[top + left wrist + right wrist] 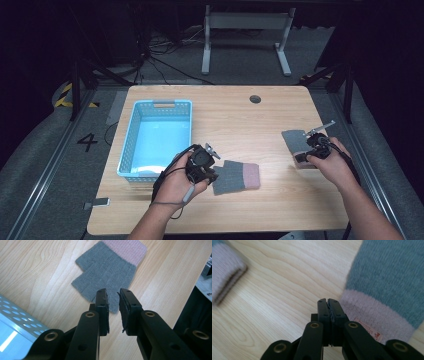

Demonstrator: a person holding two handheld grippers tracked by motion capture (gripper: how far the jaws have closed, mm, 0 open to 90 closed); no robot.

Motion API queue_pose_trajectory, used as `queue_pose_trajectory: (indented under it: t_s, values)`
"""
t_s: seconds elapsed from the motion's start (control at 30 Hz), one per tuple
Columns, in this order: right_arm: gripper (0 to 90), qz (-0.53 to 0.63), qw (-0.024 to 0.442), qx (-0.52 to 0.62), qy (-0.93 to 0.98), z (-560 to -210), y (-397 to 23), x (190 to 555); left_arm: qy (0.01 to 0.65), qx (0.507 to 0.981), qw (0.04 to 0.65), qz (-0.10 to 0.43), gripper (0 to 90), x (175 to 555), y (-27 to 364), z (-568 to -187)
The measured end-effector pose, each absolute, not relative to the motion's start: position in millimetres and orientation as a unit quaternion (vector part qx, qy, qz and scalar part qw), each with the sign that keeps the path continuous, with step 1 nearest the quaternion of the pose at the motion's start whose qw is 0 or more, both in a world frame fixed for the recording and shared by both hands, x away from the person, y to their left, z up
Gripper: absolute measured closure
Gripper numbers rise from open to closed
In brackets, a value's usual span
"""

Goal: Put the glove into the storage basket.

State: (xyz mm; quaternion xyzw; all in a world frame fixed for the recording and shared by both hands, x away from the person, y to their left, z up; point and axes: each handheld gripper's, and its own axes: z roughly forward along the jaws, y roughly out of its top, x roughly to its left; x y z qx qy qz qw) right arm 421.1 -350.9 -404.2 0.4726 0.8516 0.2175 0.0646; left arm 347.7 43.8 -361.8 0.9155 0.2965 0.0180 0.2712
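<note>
1. Bench point(235, 115), light wood. I see open board between my two hands and toward the far edge; its right edge runs close beside my right hand.

2. Basket point(131, 145), pale blue plastic, perforated walls, nothing in it. It stands just left of my left hand-held gripper, long axis running away from me, its near rim close to that hand.

3. Glove A point(236, 175), grey fingerless knit with a pink cuff, lying flat. It lies just right of my left hand-held gripper point(206, 167); in the left gripper view the glove's grey finger end point(105, 272) sits directly ahead of the fingertips, long axis running away toward the cuff. The left hand is much the nearer. Jaws stand at a narrow gap, holding nothing.

4. Glove B point(295, 140), grey, same make, flat near the right edge. It lies just ahead and left of my right hand-held gripper point(316, 146); in the right gripper view its pink cuff point(374, 315) sits beside the tips. Jaws all but closed, gripping nothing.

I judge the next move to be a short forward dip onto Glove A, then a leftward carry to the basket.
</note>
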Motion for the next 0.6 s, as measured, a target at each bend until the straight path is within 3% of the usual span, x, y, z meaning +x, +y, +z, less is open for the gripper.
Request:
queue_pose_trajectory:
  t_s: [0.3,0.6]
  values:
    - [78.1,0.248,0.093,0.489,0.831,-378.1,-347.3,427.6,0.297,0.914,0.274,0.019,77.4,347.3,46.1,-361.1]
    - [72.2,0.239,0.100,0.522,0.813,-375.4,-357.0,445.8,0.297,0.914,0.274,0.020,77.0,347.3,45.7,-360.8]
